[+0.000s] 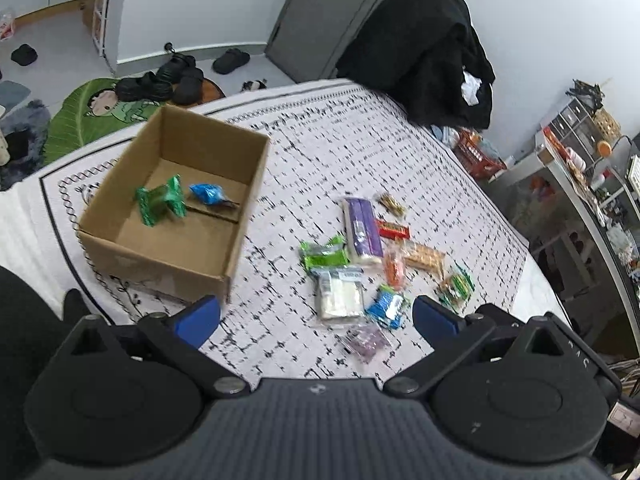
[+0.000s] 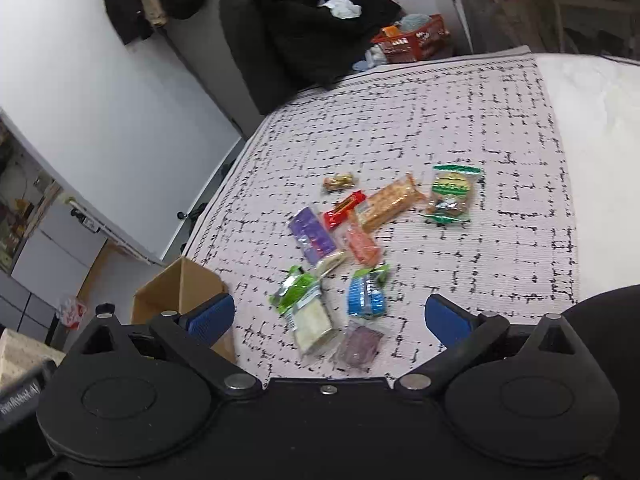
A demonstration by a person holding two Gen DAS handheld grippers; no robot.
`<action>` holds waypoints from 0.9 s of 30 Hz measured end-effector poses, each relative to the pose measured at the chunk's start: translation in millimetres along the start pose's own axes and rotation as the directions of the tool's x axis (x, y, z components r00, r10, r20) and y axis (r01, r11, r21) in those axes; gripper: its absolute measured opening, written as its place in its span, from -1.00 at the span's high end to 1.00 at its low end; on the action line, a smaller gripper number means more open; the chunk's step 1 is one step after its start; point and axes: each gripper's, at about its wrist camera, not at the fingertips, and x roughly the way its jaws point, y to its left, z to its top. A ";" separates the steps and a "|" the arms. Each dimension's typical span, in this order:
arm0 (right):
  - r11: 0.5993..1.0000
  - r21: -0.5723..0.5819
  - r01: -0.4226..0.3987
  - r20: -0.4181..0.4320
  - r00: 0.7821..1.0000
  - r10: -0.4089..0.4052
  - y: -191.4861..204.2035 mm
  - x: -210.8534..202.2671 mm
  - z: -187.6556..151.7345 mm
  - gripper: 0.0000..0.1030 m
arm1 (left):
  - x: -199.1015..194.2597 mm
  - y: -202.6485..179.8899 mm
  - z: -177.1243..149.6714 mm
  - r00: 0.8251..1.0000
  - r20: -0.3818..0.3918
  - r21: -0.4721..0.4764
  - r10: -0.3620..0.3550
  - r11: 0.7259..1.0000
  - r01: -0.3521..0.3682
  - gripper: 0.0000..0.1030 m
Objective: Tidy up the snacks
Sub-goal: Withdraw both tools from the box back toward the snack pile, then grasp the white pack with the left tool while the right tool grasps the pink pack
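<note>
An open cardboard box (image 1: 120, 240) stands on a patterned white cloth (image 1: 320, 152) and holds a green packet (image 1: 162, 200) and a blue packet (image 1: 208, 194). Right of it lies a loose pile of snacks: a purple bar (image 1: 362, 226), a red bar (image 1: 394, 230), a green pouch (image 1: 324, 254), a white clear pack (image 1: 340, 296), a blue packet (image 1: 386, 308) and several more. My left gripper (image 1: 316, 316) is open and empty above the near snacks. My right gripper (image 2: 330, 316) is open and empty over the same pile, near the blue packet (image 2: 366, 292) and a purple pouch (image 2: 360, 346).
A chair draped in black clothing (image 1: 432, 52) stands behind the table. A red basket (image 2: 416, 40) sits on the floor past the far edge. Shelving with clutter (image 1: 592, 168) is on the right. The box corner (image 2: 180, 288) shows at the right wrist view's left.
</note>
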 end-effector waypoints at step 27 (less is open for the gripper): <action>0.982 0.190 0.003 -0.263 0.964 0.048 -37.1 104.7 -17.0 0.14 | 108.6 -21.1 -16.6 0.990 -0.133 -0.067 0.041 0.996 -0.050 -0.18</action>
